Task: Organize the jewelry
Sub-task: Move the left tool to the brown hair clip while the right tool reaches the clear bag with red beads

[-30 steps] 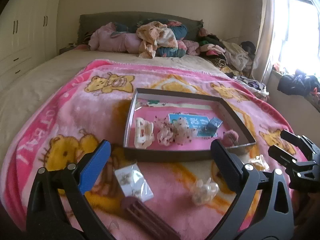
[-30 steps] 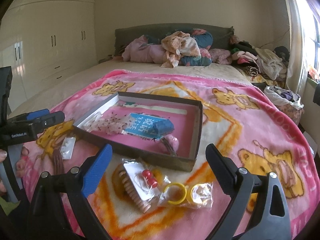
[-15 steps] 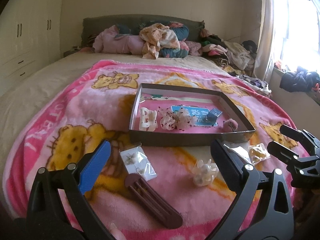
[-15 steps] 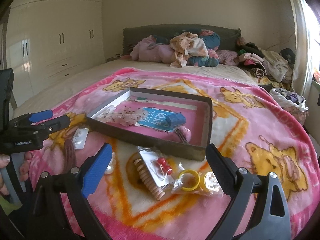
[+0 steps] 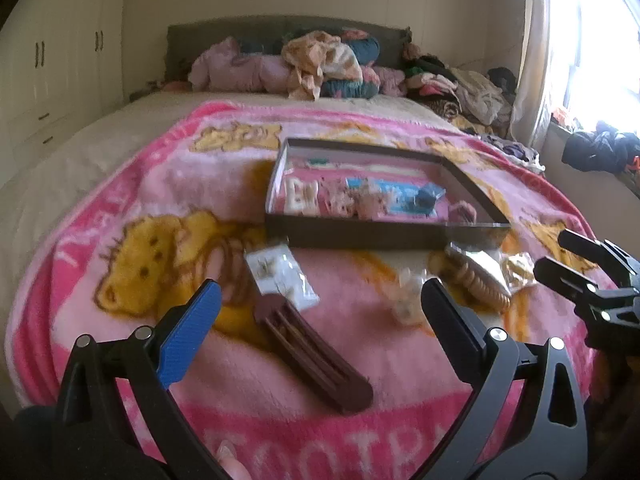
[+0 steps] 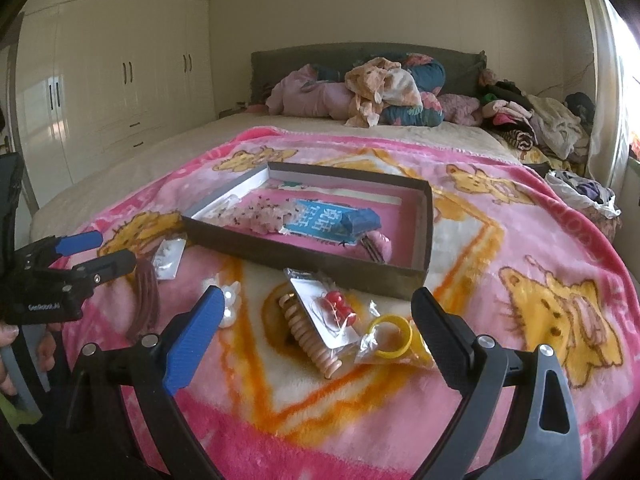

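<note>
Both the left hand-held gripper [image 5: 320,312] and the right hand-held gripper [image 6: 316,316] hang spread and empty over loose jewelry on the blanket [image 6: 520,240]. The slick bagged yellow ring [image 6: 390,336] and wooden bead bracelet [image 6: 310,334] could slip from a pinch. Beyond, the shallow box [image 6: 428,220] holds a blue card [image 6: 320,222], hair clips and scrunchies.

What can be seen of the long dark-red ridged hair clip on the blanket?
The long dark-red ridged hair clip looks like matte plastic, with lengthwise grooves and a rounded near end. It lies flat and diagonal on the pink blanket, outside the box. Its far end meets a clear packet. Neither gripper touches it.
</note>
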